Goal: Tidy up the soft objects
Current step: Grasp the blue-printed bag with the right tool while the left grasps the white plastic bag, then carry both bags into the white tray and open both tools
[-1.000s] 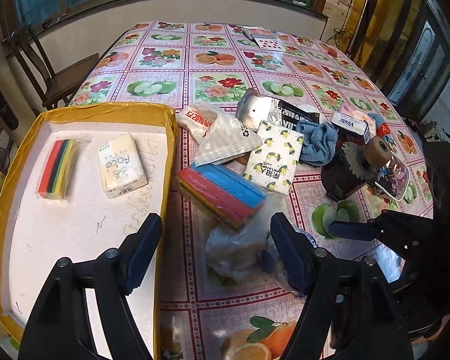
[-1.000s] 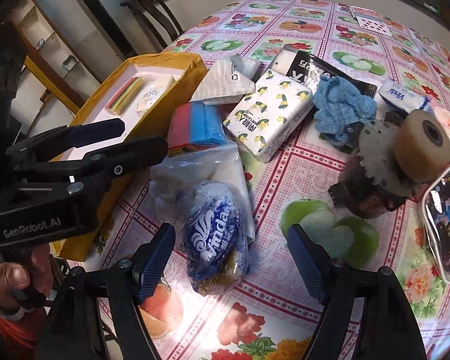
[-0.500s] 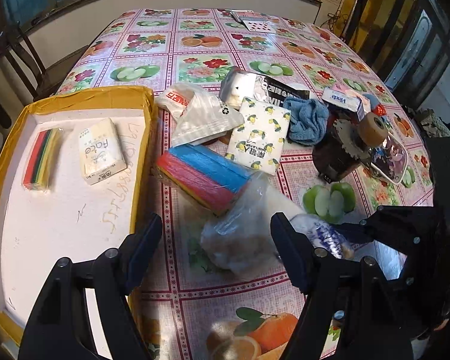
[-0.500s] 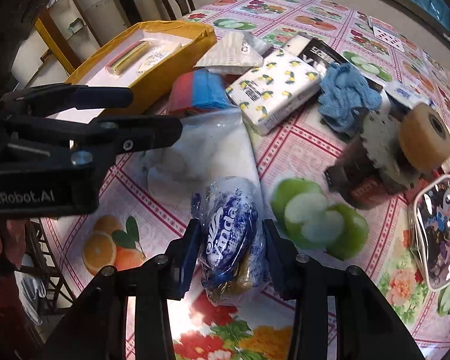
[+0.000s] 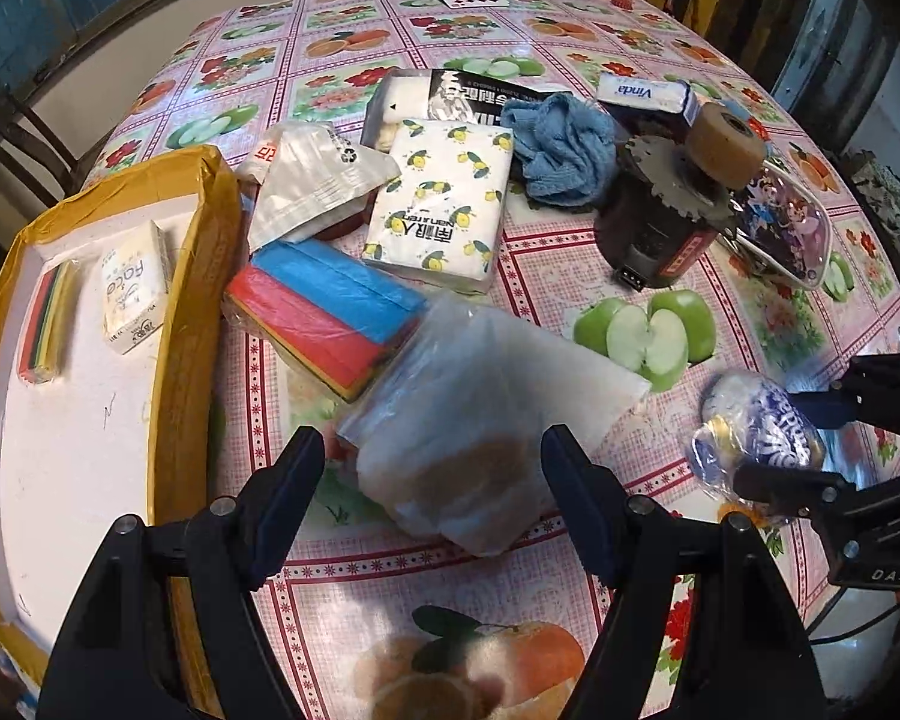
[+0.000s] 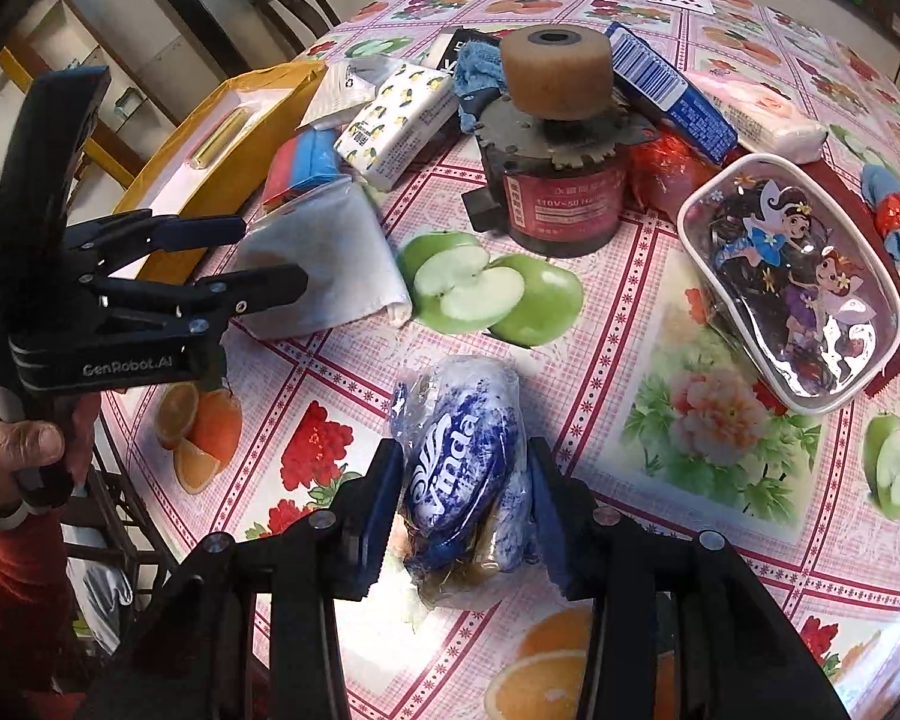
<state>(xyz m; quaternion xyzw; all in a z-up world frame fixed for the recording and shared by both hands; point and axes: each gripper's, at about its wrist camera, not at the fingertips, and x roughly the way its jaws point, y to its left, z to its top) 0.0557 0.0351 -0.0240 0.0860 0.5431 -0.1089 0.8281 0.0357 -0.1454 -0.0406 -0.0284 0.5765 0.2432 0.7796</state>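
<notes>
A blue-and-white tissue pack [image 6: 463, 468] sits clamped in the right gripper [image 6: 462, 516] above the fruit-print tablecloth [image 6: 690, 420]. The left gripper [image 5: 432, 480], jaws spread, straddles a clear bag [image 5: 480, 420]. Two items lie in the yellow tray [image 5: 192, 300] at left; most soft goods wait on the table, chairs beyond.

Even indoor light, soft glare on the glossy bench [image 6: 660, 360] cloth, bright sheen on the clear pouch [image 6: 810, 276], strong fisheye bending and dark vignette at the edges, near foreground blurred in the left wrist view, faint shadows under objects.
</notes>
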